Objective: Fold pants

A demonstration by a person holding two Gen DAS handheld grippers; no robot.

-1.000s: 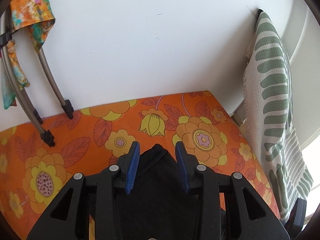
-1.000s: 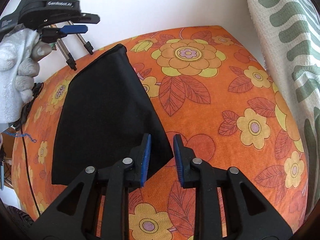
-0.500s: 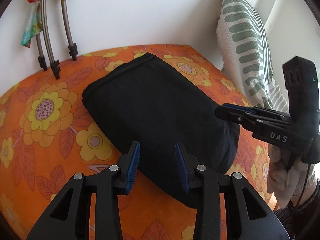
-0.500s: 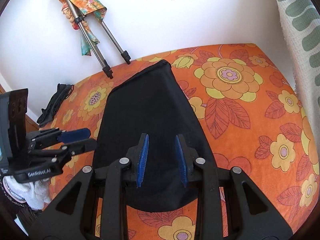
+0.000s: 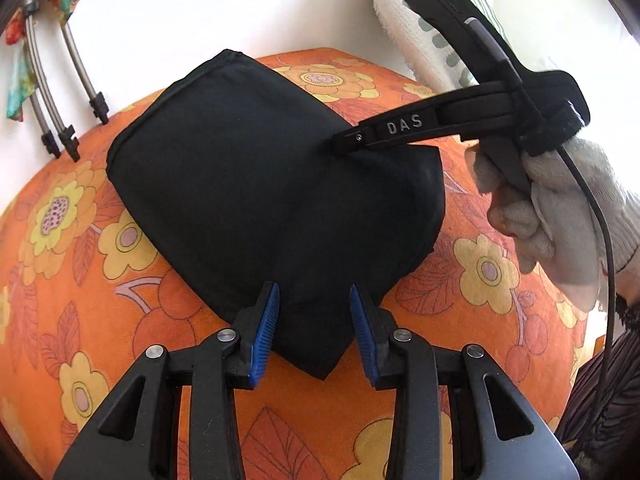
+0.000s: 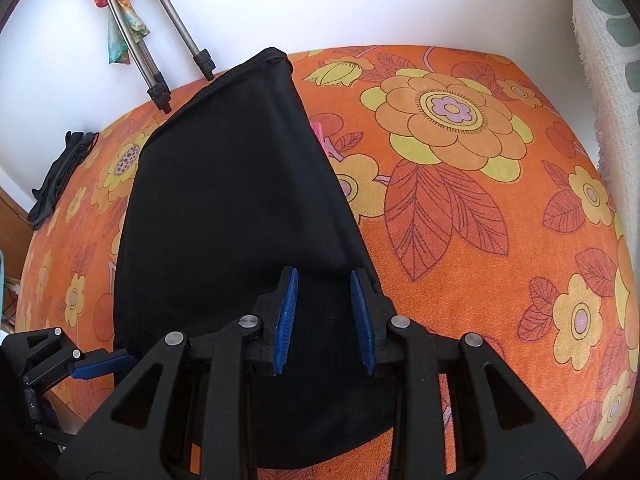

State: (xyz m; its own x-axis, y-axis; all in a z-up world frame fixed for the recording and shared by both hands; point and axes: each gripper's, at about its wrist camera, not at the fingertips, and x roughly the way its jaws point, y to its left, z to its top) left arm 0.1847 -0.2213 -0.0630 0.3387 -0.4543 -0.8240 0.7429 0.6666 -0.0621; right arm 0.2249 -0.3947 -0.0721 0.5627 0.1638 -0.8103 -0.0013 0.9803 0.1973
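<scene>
Orange flowered bed cover, folded black pants lying on it, tripod feet at far edge

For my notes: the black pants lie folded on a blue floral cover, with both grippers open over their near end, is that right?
Only the colour is wrong: the cover is orange floral, as the right wrist view shows. The black pants do lie folded on it, with the left gripper and right gripper open over their near end.
</scene>
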